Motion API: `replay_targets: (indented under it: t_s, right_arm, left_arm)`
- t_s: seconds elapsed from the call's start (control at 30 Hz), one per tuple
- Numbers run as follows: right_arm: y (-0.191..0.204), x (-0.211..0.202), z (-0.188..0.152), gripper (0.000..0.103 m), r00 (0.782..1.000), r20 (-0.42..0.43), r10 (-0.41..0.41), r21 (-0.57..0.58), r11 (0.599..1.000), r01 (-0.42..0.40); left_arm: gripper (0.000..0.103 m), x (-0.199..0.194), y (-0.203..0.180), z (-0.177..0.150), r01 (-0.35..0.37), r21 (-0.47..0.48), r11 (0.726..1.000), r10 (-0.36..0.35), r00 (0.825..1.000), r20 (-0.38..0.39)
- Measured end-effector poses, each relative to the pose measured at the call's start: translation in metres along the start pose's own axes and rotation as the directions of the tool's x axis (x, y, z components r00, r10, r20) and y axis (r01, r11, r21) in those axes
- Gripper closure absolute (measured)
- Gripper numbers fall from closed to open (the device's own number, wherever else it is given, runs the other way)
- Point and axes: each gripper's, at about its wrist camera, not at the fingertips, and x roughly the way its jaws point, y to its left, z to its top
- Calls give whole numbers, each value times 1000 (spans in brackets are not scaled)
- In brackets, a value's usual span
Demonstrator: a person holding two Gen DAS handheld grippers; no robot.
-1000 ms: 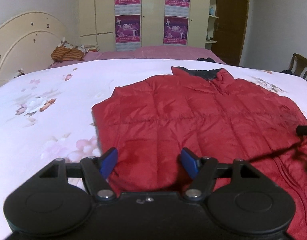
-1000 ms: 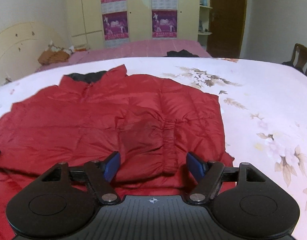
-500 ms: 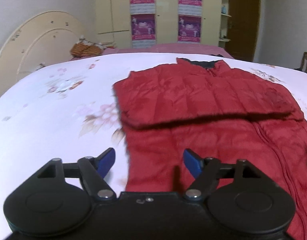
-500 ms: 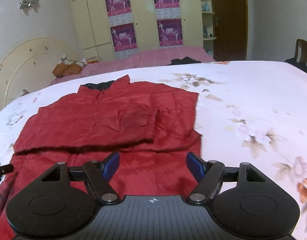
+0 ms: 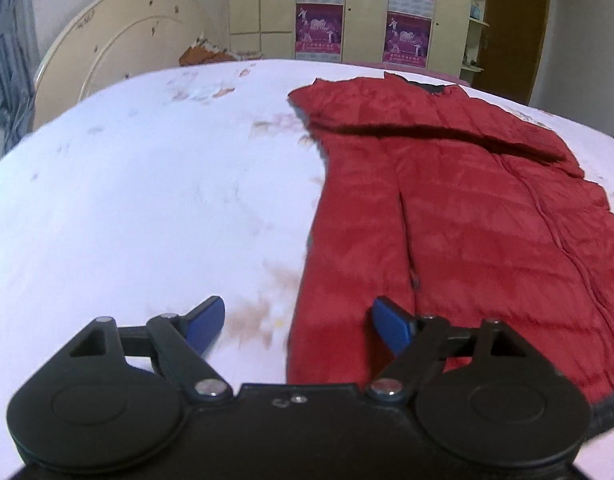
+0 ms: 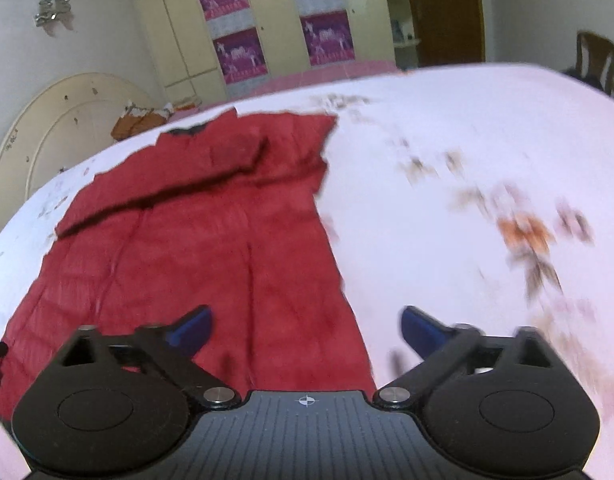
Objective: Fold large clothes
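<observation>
Our puffy red jacket (image 5: 447, 216) lies flat on the white flowery bedspread (image 5: 147, 200), sleeves folded in. Our left gripper (image 5: 295, 322) and right gripper (image 6: 305, 326) just opened wide, holding nothing — ready to grab the bottom corners.

The red jacket (image 5: 447, 216) runs off the left-wrist view's right edge.

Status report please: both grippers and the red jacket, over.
Left gripper and right gripper: jaws open, just widening, nothing between them. Red quilted puffer jacket flat on floral white bedsheet, sleeves folded across chest. Nothing in the way.
</observation>
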Motion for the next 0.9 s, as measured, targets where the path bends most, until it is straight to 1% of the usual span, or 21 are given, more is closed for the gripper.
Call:
replay_targets:
  t_s: [0.1, 0.17, 0.23, 0.3, 0.4, 0.47, 0.53, 0.6, 0.63, 0.67, 0.7, 0.73, 0.77, 0.8, 0.83, 0.87, 0.9]
  right_arm:
    - [-17, -13, -17, 18, 1000, -15, 18, 72, 997, -17]
    - [-27, -19, -28, 18, 999, -30, 44, 128, 991, -40]
    - [-35, -24, -38, 18, 996, -42, 79, 183, 981, -70]
    - [-38, -28, -43, 18, 993, -36, 112, 214, 971, -102]
    - [-37, -35, -50, 19, 986, -29, 164, 230, 961, -153]
    - [-39, -36, -55, 26, 981, -29, 192, 250, 951, -179]
    - [-43, -35, -55, 27, 978, -16, 210, 284, 939, -197]
    - [-51, -32, -52, 28, 972, 5, 237, 338, 914, -225]
    - [-57, -29, -50, 33, 969, 17, 246, 365, 901, -235]
    - [-61, -25, -47, 40, 969, 24, 247, 384, 892, -237]
    - [-67, -21, -44, 45, 968, 27, 248, 405, 883, -237]
    - [-72, -16, -40, 51, 967, 29, 253, 426, 872, -241]
    - [-75, -12, -38, 53, 965, 29, 262, 436, 865, -248]
    - [-77, -9, -35, 53, 961, 29, 274, 436, 862, -259]
    - [-77, -6, -32, 53, 958, 25, 285, 427, 863, -268]
    - [-76, -4, -30, 58, 955, 18, 296, 408, 870, -278]
    - [-74, 0, -28, 72, 948, 1, 317, 387, 874, -292]
  left_arm:
    - [25, -8, 8, -10, 38, -57, 998, -39, 999, -19]
    - [25, -12, 13, -16, 68, -106, 992, -72, 997, -31]
    - [25, -17, 16, -21, 115, -152, 982, -121, 992, -29]
    - [26, -23, 19, -28, 176, -192, 965, -184, 983, -22]
    - [27, -29, 22, -37, 281, -255, 925, -292, 956, -7]
    - [28, -30, 22, -42, 325, -297, 898, -338, 941, 7]
    - [30, -26, 24, -44, 355, -348, 868, -370, 929, 25]
    - [32, -21, 29, -45, 371, -405, 836, -386, 921, 47]
    - [35, -17, 32, -44, 377, -437, 817, -392, 918, 60]
    - [43, -13, 34, -43, 380, -460, 802, -394, 916, 69]
    - [49, -9, 37, -41, 380, -482, 789, -396, 915, 72]
    - [51, -5, 38, -40, 382, -498, 779, -400, 913, 76]
    - [57, -1, 39, -38, 381, -506, 774, -400, 913, 76]
    - [62, 2, 39, -36, 375, -506, 777, -397, 915, 70]
    - [65, 5, 37, -34, 368, -498, 785, -391, 918, 61]
    - [75, 6, 36, -32, 363, -490, 793, -386, 921, 57]
    - [90, 7, 34, -31, 355, -482, 801, -380, 924, 48]
